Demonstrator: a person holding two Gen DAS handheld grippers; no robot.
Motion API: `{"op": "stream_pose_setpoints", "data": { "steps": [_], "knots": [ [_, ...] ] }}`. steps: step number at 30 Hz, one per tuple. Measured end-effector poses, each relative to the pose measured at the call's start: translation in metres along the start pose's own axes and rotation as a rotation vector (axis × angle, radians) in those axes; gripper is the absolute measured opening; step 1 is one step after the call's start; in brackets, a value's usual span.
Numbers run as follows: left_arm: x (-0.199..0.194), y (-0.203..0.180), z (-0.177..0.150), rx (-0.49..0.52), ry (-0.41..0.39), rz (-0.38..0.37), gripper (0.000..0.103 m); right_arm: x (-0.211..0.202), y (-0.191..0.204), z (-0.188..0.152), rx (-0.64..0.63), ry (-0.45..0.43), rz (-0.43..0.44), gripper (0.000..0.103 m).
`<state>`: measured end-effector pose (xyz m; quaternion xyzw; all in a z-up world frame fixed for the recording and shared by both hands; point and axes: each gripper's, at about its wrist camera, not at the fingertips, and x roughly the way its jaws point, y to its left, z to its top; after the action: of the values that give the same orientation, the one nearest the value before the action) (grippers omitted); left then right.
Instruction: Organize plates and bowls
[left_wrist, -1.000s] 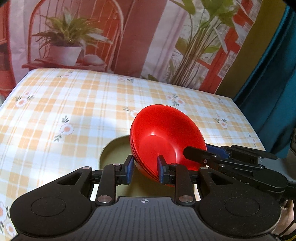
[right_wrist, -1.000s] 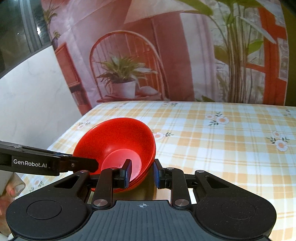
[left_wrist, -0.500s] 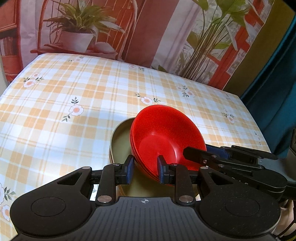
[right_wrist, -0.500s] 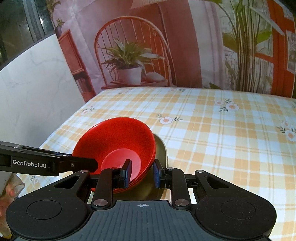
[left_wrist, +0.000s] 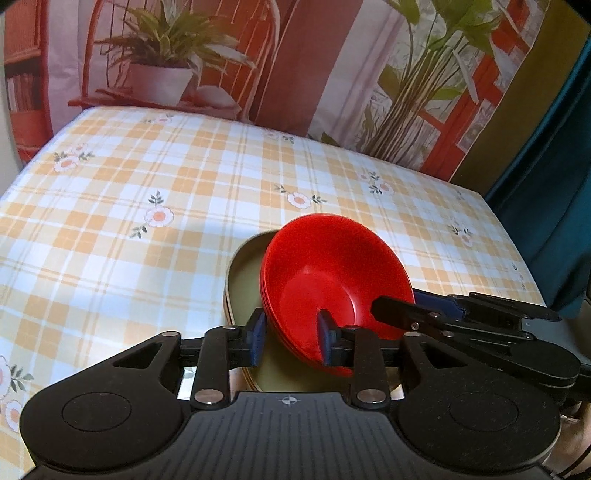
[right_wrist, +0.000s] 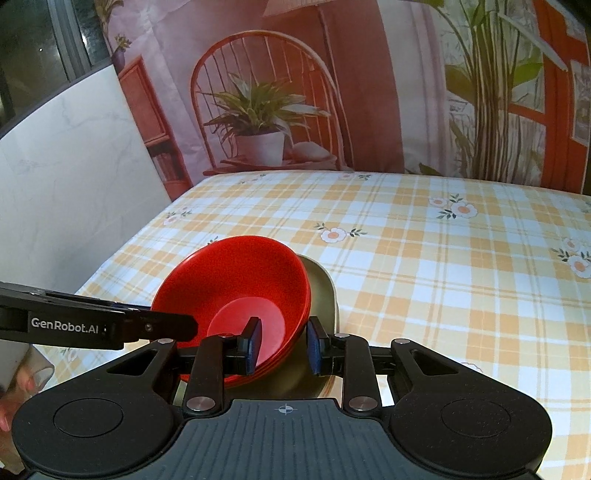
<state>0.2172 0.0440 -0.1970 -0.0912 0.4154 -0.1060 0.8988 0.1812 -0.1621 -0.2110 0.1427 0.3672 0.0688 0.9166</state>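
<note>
A stack of red bowls (left_wrist: 332, 273) sits on an olive-green plate (left_wrist: 243, 280), over the checked tablecloth. My left gripper (left_wrist: 290, 341) is shut on the near rim of the stack, one finger inside and one outside. My right gripper (right_wrist: 282, 345) is shut on the opposite rim of the same red bowls (right_wrist: 240, 284). The plate (right_wrist: 323, 291) shows behind the bowls in the right wrist view. Each gripper's fingers reach into the other's view. I cannot tell whether the plate touches the table.
The table with a yellow-checked floral cloth (left_wrist: 147, 206) stretches ahead. A printed backdrop with a chair and plants (right_wrist: 266, 122) stands behind it. A white wall panel (right_wrist: 62, 177) is at the left, a teal curtain (left_wrist: 554, 184) at the right.
Both grippers with the bowls and plate have come lower and forward over the table. More of the olive plate shows under the bowls. The grips have not changed.
</note>
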Motion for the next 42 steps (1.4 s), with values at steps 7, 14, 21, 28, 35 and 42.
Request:
{"op": "stream_pose_setpoints", "data": {
  "steps": [7, 14, 21, 28, 35, 42],
  "knots": [
    [-0.012, 0.000, -0.003, 0.013, -0.034, 0.038, 0.043, -0.014, 0.005, 0.001, -0.016, -0.032, -0.017, 0.038],
    [-0.036, -0.007, -0.009, 0.056, -0.088, 0.090, 0.057, -0.035, 0.016, 0.001, -0.047, -0.067, -0.046, 0.059],
    [-0.075, -0.016, -0.015, 0.109, -0.176, 0.143, 0.081, -0.070, 0.028, 0.001, -0.064, -0.119, -0.095, 0.088],
    [-0.133, -0.031, -0.017, 0.146, -0.290, 0.206, 0.103, -0.126, 0.047, 0.005, -0.061, -0.184, -0.140, 0.102],
    [-0.189, -0.052, -0.017, 0.179, -0.394, 0.231, 0.103, -0.198, 0.075, 0.016, -0.092, -0.296, -0.172, 0.103],
    [-0.240, -0.072, -0.016, 0.184, -0.488, 0.260, 0.103, -0.261, 0.104, 0.023, -0.129, -0.409, -0.287, 0.103]
  ]
}}
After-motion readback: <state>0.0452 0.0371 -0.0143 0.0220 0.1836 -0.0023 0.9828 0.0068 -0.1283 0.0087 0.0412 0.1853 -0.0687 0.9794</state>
